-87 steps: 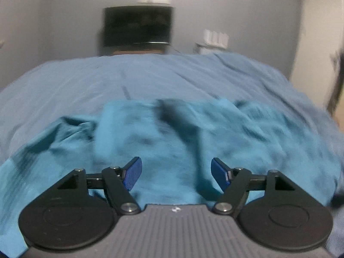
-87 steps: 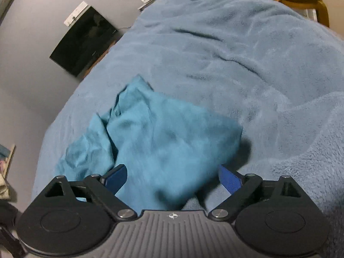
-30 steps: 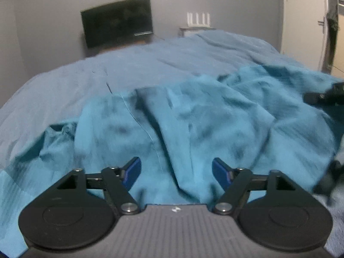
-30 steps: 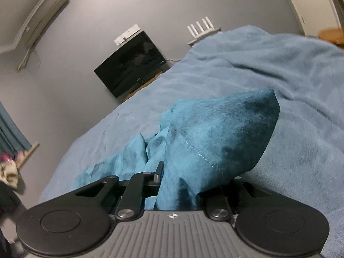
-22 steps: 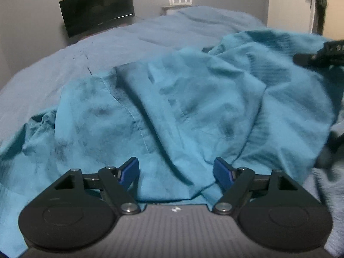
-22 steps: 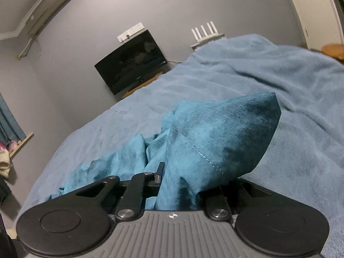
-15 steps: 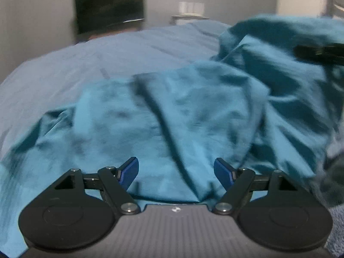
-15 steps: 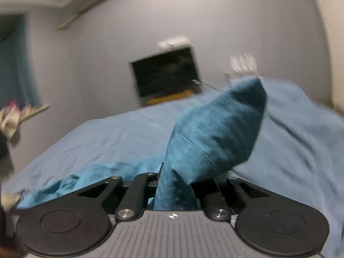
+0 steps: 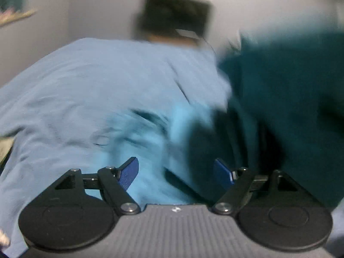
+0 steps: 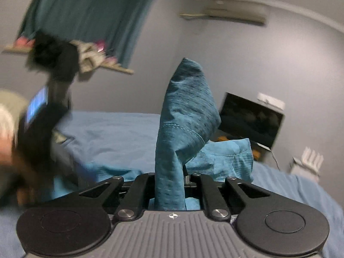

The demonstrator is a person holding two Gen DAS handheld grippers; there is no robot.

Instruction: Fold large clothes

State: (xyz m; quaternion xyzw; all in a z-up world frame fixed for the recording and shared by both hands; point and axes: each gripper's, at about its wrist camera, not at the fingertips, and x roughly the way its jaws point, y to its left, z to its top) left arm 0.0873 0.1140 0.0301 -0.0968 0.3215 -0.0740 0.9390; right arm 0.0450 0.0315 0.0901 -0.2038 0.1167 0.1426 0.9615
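A teal garment (image 10: pixel 185 116) is pinched in my right gripper (image 10: pixel 169 180), which is shut on a fold of it; the cloth stands up above the jaws and trails down to the bed. In the left wrist view the same garment (image 9: pixel 279 99) hangs lifted and dark on the right, with a brighter part (image 9: pixel 154 150) lying on the bed below. My left gripper (image 9: pixel 176 172) is open and empty, its blue pads (image 9: pixel 129 172) spread just above the cloth. Both views are blurred by motion.
A light blue blanket (image 9: pixel 86 90) covers the bed. A dark TV screen (image 9: pixel 174 19) stands at the far wall; it also shows in the right wrist view (image 10: pixel 249 120). The left hand-held device (image 10: pixel 43 116) is blurred at the left. A teal curtain (image 10: pixel 90 10) hangs behind.
My right gripper has lifted the pinched cloth higher and swung left. The raised garment now hangs at the right of the left wrist view. My left gripper stays open and has turned left.
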